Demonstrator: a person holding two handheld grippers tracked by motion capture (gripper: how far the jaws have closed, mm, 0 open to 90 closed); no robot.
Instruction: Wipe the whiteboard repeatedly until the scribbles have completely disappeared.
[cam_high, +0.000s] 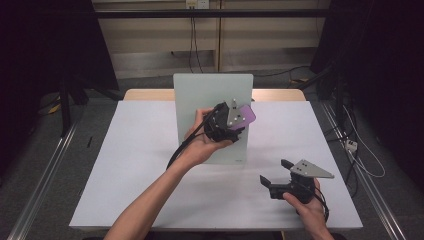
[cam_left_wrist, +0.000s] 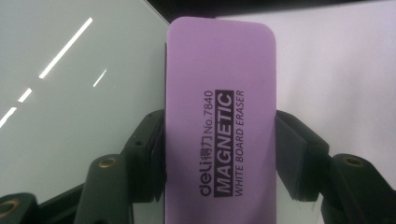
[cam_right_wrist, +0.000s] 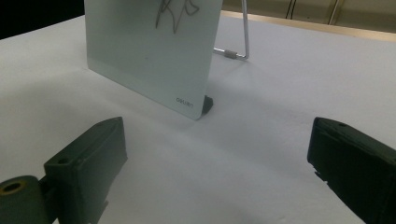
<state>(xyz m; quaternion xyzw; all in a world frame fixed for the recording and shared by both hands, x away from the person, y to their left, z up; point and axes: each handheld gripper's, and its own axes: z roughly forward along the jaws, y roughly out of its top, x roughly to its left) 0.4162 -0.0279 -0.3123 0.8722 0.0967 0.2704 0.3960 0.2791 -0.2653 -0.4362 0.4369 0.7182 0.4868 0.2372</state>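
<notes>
L gripper (cam_high: 239, 121) fingers clamped the eraser (cam_left_wrist: 219, 121) lengthwise, right up by the board (cam_high: 200, 95) w/ scribble (cam_right_wrist: 175, 11) near; R gripper (cam_high: 277, 172) sat wide, empty on worktop (cam_high: 140, 165).

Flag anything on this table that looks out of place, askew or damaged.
Nothing stands out. The whiteboard stands upright on its wire stand with dark scribbles near its top. The left tool grips the purple eraser squarely.
</notes>
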